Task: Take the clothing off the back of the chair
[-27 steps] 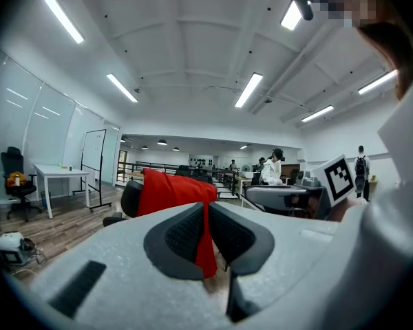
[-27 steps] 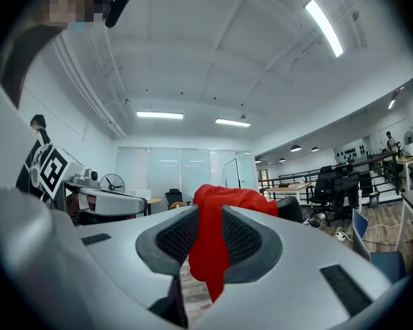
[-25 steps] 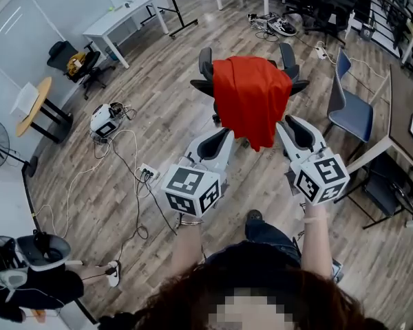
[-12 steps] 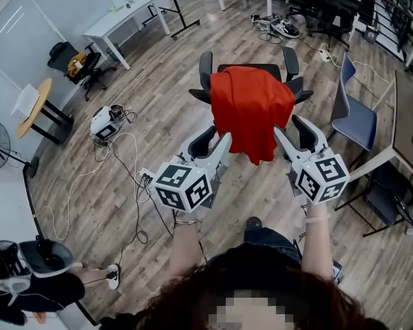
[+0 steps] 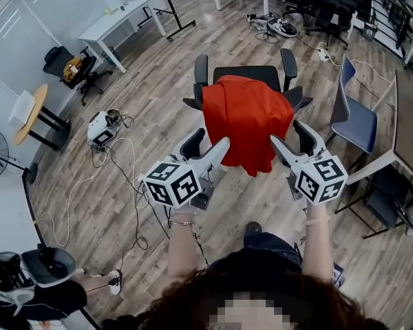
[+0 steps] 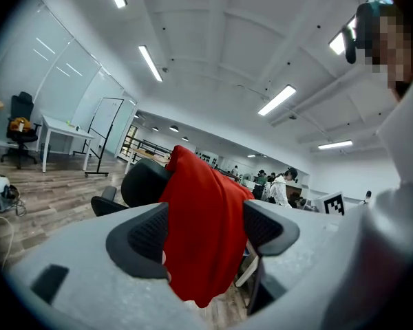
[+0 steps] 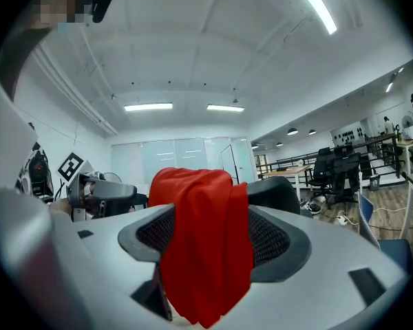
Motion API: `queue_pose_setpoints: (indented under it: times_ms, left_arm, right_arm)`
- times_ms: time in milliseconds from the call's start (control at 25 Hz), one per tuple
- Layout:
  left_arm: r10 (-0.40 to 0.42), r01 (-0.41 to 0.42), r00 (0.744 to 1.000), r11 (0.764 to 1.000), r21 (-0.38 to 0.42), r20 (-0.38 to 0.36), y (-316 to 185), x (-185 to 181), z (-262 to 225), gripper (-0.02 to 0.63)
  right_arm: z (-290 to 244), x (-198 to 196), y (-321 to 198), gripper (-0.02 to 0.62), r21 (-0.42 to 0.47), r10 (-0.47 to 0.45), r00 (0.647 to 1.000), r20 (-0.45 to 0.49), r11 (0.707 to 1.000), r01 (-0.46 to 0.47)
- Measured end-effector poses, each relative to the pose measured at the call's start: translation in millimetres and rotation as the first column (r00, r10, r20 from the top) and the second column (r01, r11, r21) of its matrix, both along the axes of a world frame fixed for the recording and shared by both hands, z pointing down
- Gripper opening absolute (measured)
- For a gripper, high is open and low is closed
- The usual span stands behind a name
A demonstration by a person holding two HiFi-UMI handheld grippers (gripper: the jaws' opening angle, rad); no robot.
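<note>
Removal is not yet begun: red clothing (image 5: 246, 119) is draped over the back of the chair (image 5: 248, 73). Fingers of the left gripper (image 5: 208, 143) and right gripper (image 5: 291, 137) are opening, spread near its hem with nothing pinched. Grasping and lifting remain. Armrests (image 5: 201, 71) flank it; a blue chair (image 5: 354, 119) and floor cables (image 5: 124, 177) lie aside.

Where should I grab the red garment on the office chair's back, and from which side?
Best grip the red garment at its two upper sides, where it folds over the top of the chair back. Come from behind the chair, the near side: most of the cloth hangs there, loose and unobstructed.
</note>
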State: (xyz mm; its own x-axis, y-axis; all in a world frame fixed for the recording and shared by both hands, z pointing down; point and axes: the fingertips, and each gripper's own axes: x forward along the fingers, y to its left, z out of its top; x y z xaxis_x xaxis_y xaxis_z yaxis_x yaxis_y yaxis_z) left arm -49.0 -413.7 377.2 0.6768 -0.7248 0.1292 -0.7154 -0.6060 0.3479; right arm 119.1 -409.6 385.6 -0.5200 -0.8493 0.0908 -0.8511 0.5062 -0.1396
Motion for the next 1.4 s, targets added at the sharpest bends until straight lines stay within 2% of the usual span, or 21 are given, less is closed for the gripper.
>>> queue_pose_setpoints:
  times_ms: [280,640,840,960,1000,1040,1080,1200,1400]
  left_arm:
    - [0.054,-0.056,0.998,0.996,-0.069,-0.032,-22.3,11.0,12.5,0.374]
    - [0.141,-0.143,0.989,0.988,-0.065,-0.036,-36.3,39.7,9.6,0.376]
    - [0.143,-0.142,0.989,0.989,-0.050,0.021,-34.3,50.3,11.0,0.374]
    - [0.155,-0.155,0.988,0.986,-0.055,-0.002,-28.5,54.9,9.5,0.365]
    - [0.156,-0.156,0.988,0.986,-0.057,-0.009,-26.3,55.3,9.7,0.333]
    - [0.155,-0.155,0.988,0.986,-0.056,-0.005,-23.9,55.6,10.7,0.272]
    - [0.157,-0.156,0.988,0.986,-0.052,0.005,-21.3,56.5,11.8,0.254]
    - [0.181,-0.179,0.983,0.983,-0.040,0.038,-12.1,63.4,12.9,0.232]
    - [0.191,-0.189,0.981,0.981,-0.037,0.035,-2.4,68.4,6.1,0.199]
  right_arm:
    - [17.7,-7.2,-14.8,0.313,-0.055,-0.053,0.999,0.007,0.997,0.053]
    - [19.7,-28.3,-31.8,0.313,-0.053,-0.103,0.995,0.001,0.993,0.103]
    - [19.2,-40.9,-29.8,0.304,-0.049,-0.146,0.989,-0.001,0.988,0.146]
    - [17.2,-46.7,-26.0,0.235,-0.040,-0.175,0.984,0.006,0.984,0.176]
    - [17.2,-49.0,-24.1,0.210,-0.039,-0.184,0.983,0.010,0.982,0.184]
    - [17.4,-51.6,-22.1,0.189,-0.038,-0.192,0.981,0.013,0.981,0.192]
    - [17.6,-54.0,-20.1,0.173,-0.038,-0.198,0.980,0.013,0.979,0.198]
    - [16.5,-57.6,-14.7,0.126,-0.029,-0.196,0.981,0.017,0.980,0.196]
    - [7.3,-62.4,-3.9,0.057,-0.018,-0.207,0.976,0.062,0.978,0.209]
